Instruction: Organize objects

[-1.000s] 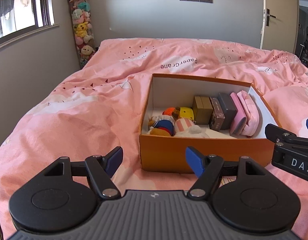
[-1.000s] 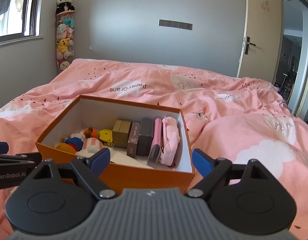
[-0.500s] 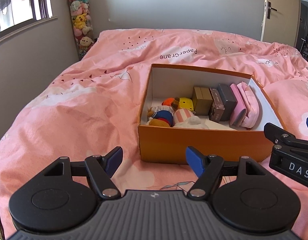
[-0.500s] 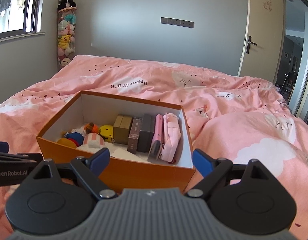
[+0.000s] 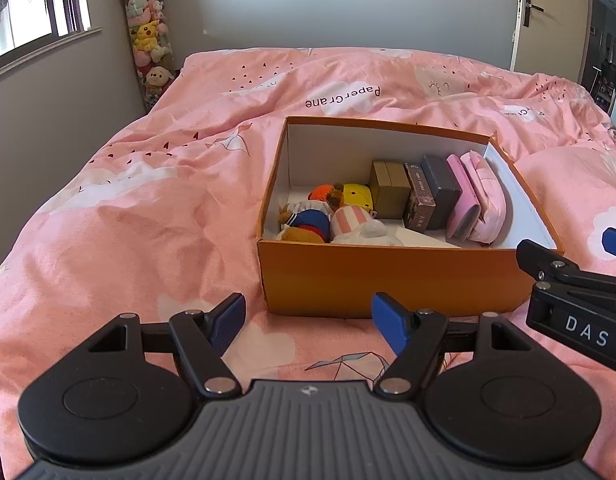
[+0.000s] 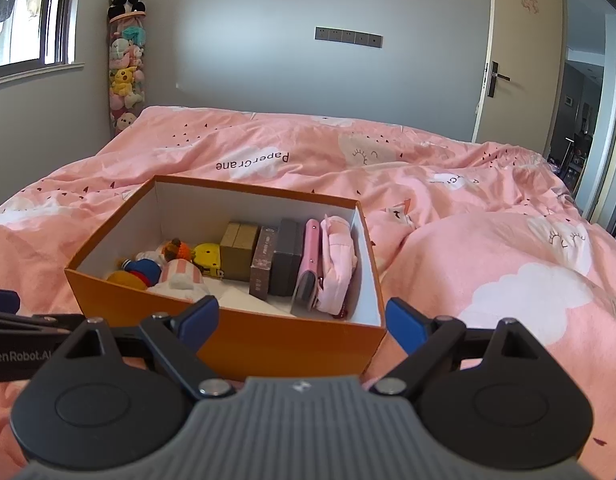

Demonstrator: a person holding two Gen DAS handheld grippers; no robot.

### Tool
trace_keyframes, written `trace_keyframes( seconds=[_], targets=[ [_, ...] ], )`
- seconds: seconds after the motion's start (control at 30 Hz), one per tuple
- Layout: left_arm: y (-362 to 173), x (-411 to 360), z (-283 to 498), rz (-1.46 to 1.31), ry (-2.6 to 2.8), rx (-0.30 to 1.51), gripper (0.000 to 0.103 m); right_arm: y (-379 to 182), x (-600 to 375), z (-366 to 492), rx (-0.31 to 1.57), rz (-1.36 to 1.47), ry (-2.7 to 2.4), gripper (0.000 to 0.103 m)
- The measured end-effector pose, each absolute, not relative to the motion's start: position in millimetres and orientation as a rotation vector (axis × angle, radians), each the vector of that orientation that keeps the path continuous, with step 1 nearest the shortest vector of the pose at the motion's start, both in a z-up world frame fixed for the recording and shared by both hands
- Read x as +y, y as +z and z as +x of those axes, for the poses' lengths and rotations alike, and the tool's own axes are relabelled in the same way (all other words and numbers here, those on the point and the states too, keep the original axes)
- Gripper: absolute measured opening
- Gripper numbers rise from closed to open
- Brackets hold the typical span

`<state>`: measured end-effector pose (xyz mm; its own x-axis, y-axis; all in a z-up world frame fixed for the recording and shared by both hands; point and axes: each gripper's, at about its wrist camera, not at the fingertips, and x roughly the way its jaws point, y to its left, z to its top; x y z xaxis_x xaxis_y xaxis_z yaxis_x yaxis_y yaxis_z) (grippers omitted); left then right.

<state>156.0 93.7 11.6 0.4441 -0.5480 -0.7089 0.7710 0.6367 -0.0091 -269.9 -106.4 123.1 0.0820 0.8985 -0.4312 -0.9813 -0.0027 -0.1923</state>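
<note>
An open orange box sits on the pink bed. Inside, small plush toys lie at the left. An olive box, a brown box, a dark grey box, a pink wallet and a pink pouch stand in a row at the right. My left gripper is open and empty, in front of the box's near left corner. My right gripper is open and empty, in front of its near right corner.
The pink duvet covers the whole bed, with a raised fold to the right of the box. A tall tube of plush toys stands in the far left corner. A door is at the far right.
Both grippers have drawn back and risen a little, so the box sits farther off and lower in view. Both stay open. The box contents have not moved.
</note>
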Motion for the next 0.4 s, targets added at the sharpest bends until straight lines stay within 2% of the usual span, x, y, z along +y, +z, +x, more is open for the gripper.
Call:
trace_keyframes(
  seconds=[0.4],
  targets=[
    [11.4, 93.3, 155.1, 0.339, -0.836, 0.738, 0.085, 123.5, -107.1, -270.6, 0.201, -0.508, 1.5, 0.091]
  ],
)
